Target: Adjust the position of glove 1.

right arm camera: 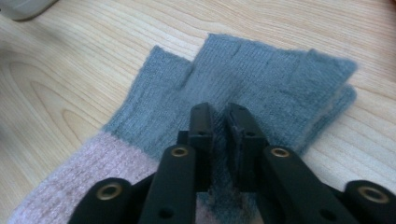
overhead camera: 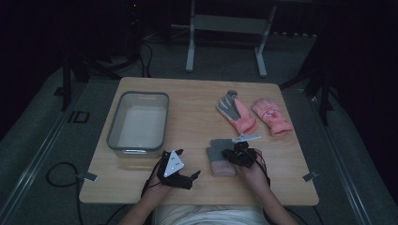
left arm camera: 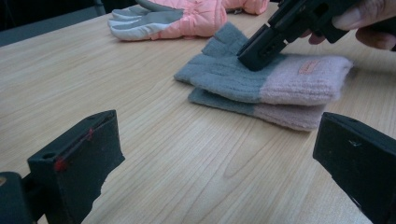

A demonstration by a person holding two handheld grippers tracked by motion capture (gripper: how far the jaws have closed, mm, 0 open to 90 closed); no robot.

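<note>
Knit gloves [right arm camera: 261,88] lie stacked on the surface [overhead camera: 197,126], right gripper [right arm camera: 219,116] fingers narrow and pinching the grey top layer, left gripper [overhead camera: 195,176] fingers wide and empty; lifting looks next.

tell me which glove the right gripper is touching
The top grey-and-pink knitted glove of the stacked pair near the table's front edge; the right gripper presses on its grey part. The two pink padded gloves lie farther back, untouched.
</note>
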